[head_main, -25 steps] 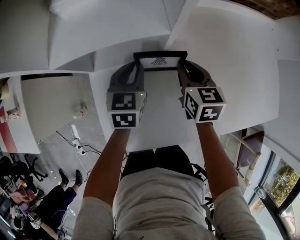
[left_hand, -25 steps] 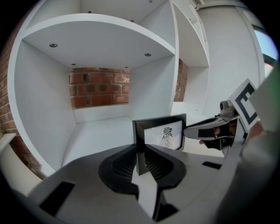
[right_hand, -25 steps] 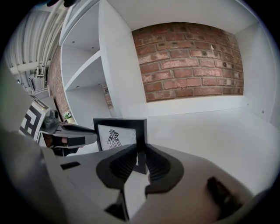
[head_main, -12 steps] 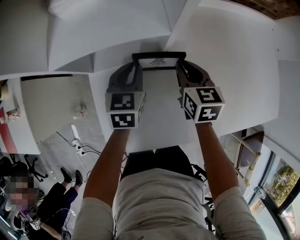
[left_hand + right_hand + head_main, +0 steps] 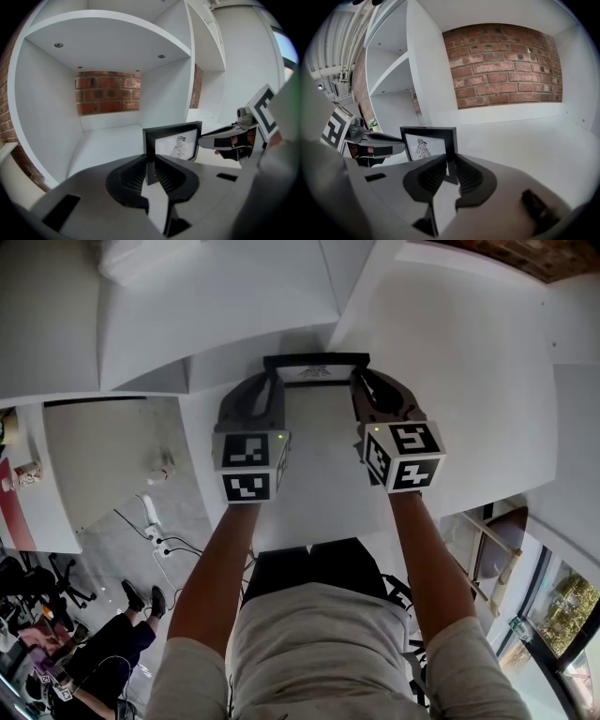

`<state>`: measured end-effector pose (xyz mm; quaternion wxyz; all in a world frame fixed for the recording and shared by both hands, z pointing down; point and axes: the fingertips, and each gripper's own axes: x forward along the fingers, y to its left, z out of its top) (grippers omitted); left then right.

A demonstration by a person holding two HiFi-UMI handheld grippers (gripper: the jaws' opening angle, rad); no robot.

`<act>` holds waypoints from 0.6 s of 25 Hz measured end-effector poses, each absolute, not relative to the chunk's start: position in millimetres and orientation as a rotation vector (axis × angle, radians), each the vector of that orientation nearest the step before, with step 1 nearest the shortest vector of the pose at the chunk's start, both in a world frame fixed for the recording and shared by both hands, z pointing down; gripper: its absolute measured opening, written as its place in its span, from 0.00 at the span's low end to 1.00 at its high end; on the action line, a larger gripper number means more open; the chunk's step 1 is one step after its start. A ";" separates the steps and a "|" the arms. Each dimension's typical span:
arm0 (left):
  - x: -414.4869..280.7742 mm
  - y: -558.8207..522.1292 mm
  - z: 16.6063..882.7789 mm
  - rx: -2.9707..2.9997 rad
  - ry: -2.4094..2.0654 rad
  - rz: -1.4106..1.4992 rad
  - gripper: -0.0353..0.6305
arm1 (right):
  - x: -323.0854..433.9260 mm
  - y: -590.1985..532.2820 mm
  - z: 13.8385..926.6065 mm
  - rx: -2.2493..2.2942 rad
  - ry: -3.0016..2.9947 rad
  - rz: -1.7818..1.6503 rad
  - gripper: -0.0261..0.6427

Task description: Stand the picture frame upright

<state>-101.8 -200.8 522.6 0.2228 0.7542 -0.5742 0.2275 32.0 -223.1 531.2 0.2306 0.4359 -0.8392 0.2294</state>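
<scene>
Steadying picture frame (image 5: 316,369) upright, nr brick wall (image 5: 501,65)
Left tongs (image 5: 151,165) clenched on frame's left edge, right tongs (image 5: 450,164) on right edge, base on white shelf (image 5: 108,138) in front of wall. Settle base flat, then ease off one side at a time; watch for tipping.

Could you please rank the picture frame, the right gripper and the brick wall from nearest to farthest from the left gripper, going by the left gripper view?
1. picture frame: front centre, its left edge clamped between the jaws.
2. right gripper: to the right, at the frame's other edge.
3. brick wall: far back, upper left, well behind the frame.
</scene>
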 end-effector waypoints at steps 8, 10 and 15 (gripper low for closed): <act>-101.9 -199.9 522.7 2.086 -1.607 0.623 0.15 | 31.7 -222.5 530.6 1.201 -2.316 0.601 0.15; -101.8 -200.0 522.0 2.083 -1.610 0.628 0.15 | 31.7 -222.4 530.9 1.201 -2.317 0.599 0.15; -101.6 -200.7 523.0 2.078 -1.606 0.610 0.16 | 31.9 -222.0 532.4 1.202 -2.319 0.604 0.15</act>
